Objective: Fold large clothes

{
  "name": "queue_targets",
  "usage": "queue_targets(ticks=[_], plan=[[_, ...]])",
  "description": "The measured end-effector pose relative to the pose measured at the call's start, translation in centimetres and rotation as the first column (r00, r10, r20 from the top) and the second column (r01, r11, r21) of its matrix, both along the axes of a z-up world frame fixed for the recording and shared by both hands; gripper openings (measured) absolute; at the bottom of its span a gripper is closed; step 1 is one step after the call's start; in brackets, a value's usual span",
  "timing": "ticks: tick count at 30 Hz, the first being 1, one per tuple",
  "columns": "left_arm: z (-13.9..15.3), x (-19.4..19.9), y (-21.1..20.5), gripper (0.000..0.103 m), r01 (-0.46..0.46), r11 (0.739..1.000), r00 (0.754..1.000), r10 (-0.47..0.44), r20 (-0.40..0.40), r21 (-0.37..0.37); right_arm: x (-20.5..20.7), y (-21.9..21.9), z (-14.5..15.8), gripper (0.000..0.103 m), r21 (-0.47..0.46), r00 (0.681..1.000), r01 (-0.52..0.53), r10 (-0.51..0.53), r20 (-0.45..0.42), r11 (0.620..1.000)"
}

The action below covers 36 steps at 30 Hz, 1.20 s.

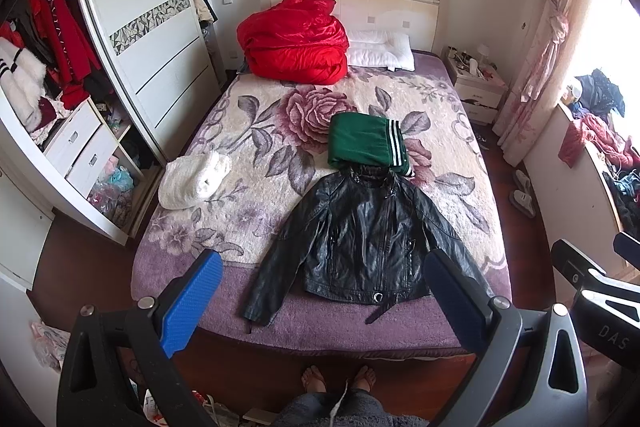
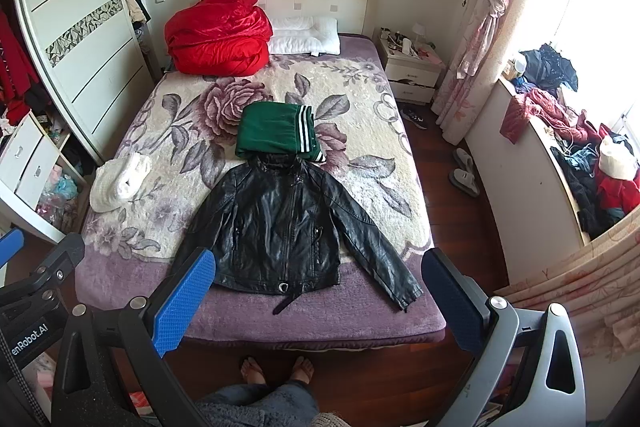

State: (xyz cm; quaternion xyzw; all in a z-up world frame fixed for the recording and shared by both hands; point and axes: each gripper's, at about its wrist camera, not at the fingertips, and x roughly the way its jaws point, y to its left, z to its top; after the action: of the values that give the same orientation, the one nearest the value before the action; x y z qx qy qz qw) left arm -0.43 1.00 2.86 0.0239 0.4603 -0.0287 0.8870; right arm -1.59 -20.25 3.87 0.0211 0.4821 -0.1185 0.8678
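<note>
A black leather jacket (image 1: 362,239) lies flat, front up, sleeves spread, near the foot of the bed (image 1: 304,323); it also shows in the right wrist view (image 2: 284,227). A folded green garment with white stripes (image 1: 366,143) lies just beyond its collar, also in the right wrist view (image 2: 276,133). My left gripper (image 1: 324,295) is open and empty, held above the bed's foot. My right gripper (image 2: 320,299) is open and empty, at the same height. Neither touches the jacket.
A folded white fluffy garment (image 1: 194,179) lies on the bed's left side. A red quilt (image 1: 294,41) and white pillow (image 1: 380,51) sit at the headboard. An open wardrobe (image 1: 52,99) stands left, a nightstand (image 1: 476,83) and a clothes-covered ledge (image 2: 572,147) right.
</note>
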Motion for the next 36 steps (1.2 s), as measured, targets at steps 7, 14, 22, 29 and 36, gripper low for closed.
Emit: queue_targets(ticks=[7, 14, 22, 29, 36], plan=[[-0.3, -0.5, -0.1, 0.103, 0.001, 1.0, 1.0, -0.001, 0.004, -0.001, 0.1, 0.1, 0.2, 0.103, 0.0, 1.0, 0.001, -0.001, 0.0, 1.0], [-0.7, 0.4, 0.8, 0.103, 0.015, 1.0, 1.0, -0.015, 0.011, -0.013, 0.3, 0.1, 0.2, 0.103, 0.004, 1.0, 0.018, -0.018, -0.003, 1.0], [-7.6, 6.2, 0.6, 0.103, -0.023, 0.996, 0.999, 0.019, 0.047, 0.082, 3.9, -3.9, -8.4, 0.103, 0.115, 0.99, 0.129, -0.122, -0.064, 0.985], [-19.9, 13.0, -3.0, 0.103, -0.047, 0.98, 0.998, 0.052, -0.019, 0.192, 6.6, -16.7, -27.5, 0.068, 0.256, 0.889, 0.421, -0.339, -0.309, 0.87], [-33.6, 18.3, -8.2, 0.103, -0.016, 0.961, 0.985, 0.062, -0.159, 0.275, 4.7, -28.9, -50.3, 0.074, 0.446, 0.711, 0.701, -0.488, -0.507, 0.557]])
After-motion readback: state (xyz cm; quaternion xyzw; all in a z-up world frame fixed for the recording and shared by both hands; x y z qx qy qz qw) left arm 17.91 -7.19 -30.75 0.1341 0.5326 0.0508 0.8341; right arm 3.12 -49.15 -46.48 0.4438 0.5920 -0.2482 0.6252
